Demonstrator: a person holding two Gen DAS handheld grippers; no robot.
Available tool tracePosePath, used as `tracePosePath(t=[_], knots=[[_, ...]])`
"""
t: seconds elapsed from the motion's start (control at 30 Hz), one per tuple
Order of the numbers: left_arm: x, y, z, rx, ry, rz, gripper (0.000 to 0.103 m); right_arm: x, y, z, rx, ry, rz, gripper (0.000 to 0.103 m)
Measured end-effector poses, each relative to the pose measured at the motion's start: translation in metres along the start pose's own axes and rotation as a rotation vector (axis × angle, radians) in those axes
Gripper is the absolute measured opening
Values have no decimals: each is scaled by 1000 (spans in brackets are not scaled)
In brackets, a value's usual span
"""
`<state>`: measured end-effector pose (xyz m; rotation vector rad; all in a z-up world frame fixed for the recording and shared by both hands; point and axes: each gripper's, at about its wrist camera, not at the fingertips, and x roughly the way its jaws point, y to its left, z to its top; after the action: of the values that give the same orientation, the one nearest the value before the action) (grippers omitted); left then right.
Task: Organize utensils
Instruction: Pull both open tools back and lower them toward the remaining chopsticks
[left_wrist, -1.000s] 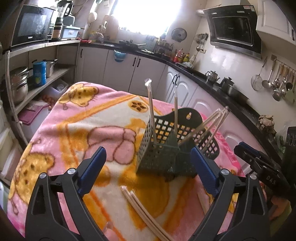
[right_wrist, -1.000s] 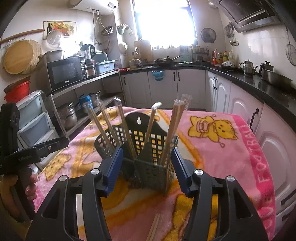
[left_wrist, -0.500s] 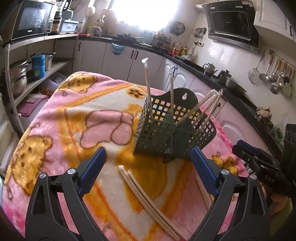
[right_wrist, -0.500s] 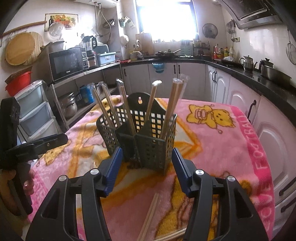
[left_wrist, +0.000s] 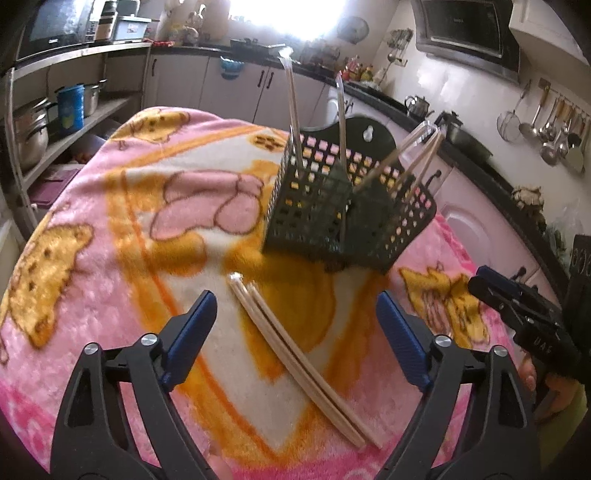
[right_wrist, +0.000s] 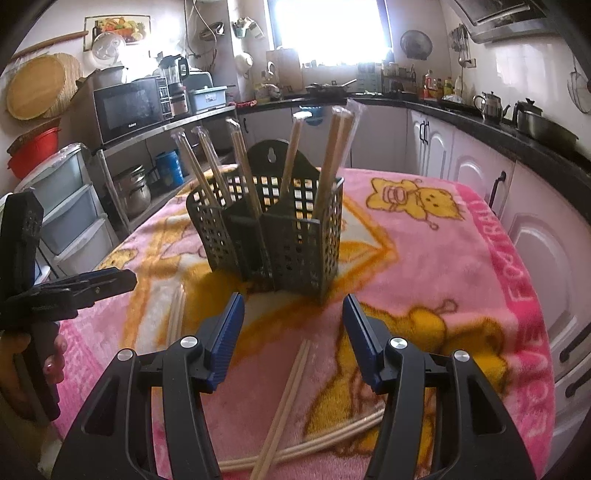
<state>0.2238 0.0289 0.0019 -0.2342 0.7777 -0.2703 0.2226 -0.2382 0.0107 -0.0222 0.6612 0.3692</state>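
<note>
Chopstick sorting is partly done: several wrapped pairs are standing in the green caddy (right_wrist: 271, 229) on the blanket-covered counter (right_wrist: 436, 258). Both tongs, left (left_wrist: 295, 336) and right (right_wrist: 293, 332), are being held open and empty. Loose chopsticks (right_wrist: 284, 410) are lying under the right tongs; a lowering and pinching is being called for next.

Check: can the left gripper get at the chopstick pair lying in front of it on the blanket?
Probably yes. The left gripper is open and empty, and the chopstick pair lies flat between its fingers with nothing over it; the utensil basket stands beyond.
</note>
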Motion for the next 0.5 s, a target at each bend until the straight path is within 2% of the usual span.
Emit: tracePosePath(t=[0.27, 0.5], knots=[[25, -4, -17, 1, 98, -17, 42, 5, -9, -16, 10, 34, -3, 53], [49, 0, -16, -23, 147, 3, 35, 13, -16, -23, 23, 56, 8, 53]])
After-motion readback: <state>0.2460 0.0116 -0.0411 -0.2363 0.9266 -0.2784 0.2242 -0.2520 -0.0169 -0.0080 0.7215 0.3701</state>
